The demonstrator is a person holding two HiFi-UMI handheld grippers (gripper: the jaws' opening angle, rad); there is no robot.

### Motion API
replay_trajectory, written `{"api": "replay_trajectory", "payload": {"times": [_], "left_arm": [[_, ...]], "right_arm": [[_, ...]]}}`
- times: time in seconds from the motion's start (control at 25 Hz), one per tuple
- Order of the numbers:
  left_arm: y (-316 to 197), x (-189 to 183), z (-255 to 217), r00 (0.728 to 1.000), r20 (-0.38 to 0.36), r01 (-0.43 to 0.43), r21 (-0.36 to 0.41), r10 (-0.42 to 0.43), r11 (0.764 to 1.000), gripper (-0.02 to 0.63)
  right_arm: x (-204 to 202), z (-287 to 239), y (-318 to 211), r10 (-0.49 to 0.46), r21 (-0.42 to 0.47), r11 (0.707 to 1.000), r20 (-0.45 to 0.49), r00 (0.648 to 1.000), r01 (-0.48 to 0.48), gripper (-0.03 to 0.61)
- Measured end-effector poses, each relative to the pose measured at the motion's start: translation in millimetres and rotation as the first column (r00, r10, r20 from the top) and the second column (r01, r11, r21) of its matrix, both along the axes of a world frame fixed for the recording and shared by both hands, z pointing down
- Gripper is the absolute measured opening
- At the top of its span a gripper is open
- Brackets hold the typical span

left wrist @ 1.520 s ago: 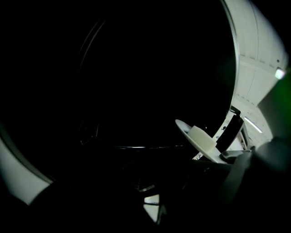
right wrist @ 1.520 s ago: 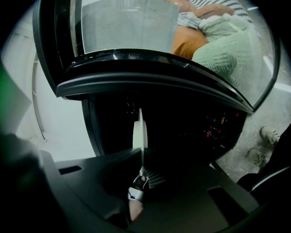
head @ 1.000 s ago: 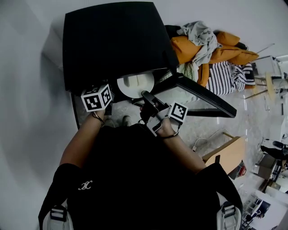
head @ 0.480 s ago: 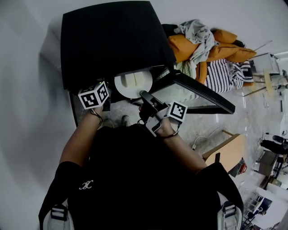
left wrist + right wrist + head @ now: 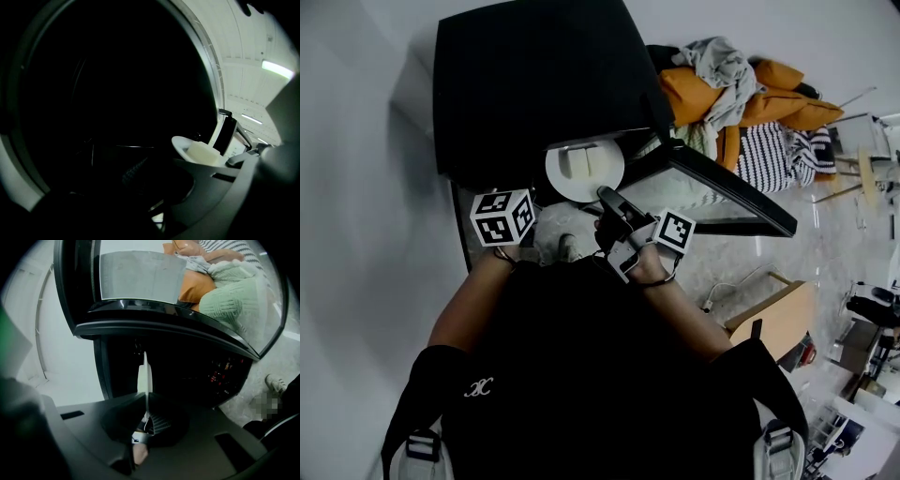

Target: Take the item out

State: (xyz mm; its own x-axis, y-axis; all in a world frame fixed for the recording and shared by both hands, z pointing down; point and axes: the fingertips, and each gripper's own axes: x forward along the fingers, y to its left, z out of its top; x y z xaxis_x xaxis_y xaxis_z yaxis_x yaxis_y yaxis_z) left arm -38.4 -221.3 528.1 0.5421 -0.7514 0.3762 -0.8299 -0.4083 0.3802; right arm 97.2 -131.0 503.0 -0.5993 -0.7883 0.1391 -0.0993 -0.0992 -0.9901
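Your right gripper (image 5: 611,201) has its jaws pinching only the plate (image 5: 584,171) rim, your left gripper (image 5: 512,214) is clenched empty, so a tilt may spill the pale blocks (image 5: 586,163).

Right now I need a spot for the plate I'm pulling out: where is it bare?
Bare: the microwave's flat top, between the wall and the open door. Crowded: the clothes-and-cushion heap to its right, and the opening, filled by the plate.

**Black shirt, marker cubes**

A black short-sleeved shirt (image 5: 581,375) bears a small white emblem (image 5: 477,387) on the left sleeve. Grey buckles (image 5: 416,442) sit at both shoulders. The left cube (image 5: 502,217) and right cube (image 5: 675,231) are white with black squares.
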Motion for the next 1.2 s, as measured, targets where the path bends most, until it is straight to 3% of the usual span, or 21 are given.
{"api": "replay_trajectory", "payload": {"times": [0.28, 0.64, 0.84, 1.0, 1.2], "left_arm": [[22, -12, -15, 0.999, 0.034, 0.028, 0.014, -0.029, 1.0, 0.008], [56, -27, -14, 0.985, 0.096, 0.145, 0.001, -0.144, 0.989, 0.008], [71, -33, -18, 0.975, 0.086, 0.204, -0.015, -0.203, 0.979, 0.008], [78, -32, -29, 0.975, 0.122, 0.182, 0.033, -0.185, 0.983, 0.008], [83, -28, -37, 0.982, 0.103, 0.153, 0.072, -0.16, 0.986, 0.008]], "right_arm": [[-9, 0, -6, -0.079, 0.009, 0.997, -0.028, 0.996, 0.079, 0.025], [-18, 12, -6, -0.191, 0.035, 0.981, 0.017, 0.982, 0.19, 0.025], [-22, 7, -5, -0.239, 0.039, 0.97, 0.018, 0.971, 0.238, 0.025], [-23, 3, -7, -0.242, 0.066, 0.968, -0.005, 0.97, 0.242, 0.025], [-19, 2, -6, -0.201, 0.07, 0.977, 0.01, 0.979, 0.2, 0.025]]}}
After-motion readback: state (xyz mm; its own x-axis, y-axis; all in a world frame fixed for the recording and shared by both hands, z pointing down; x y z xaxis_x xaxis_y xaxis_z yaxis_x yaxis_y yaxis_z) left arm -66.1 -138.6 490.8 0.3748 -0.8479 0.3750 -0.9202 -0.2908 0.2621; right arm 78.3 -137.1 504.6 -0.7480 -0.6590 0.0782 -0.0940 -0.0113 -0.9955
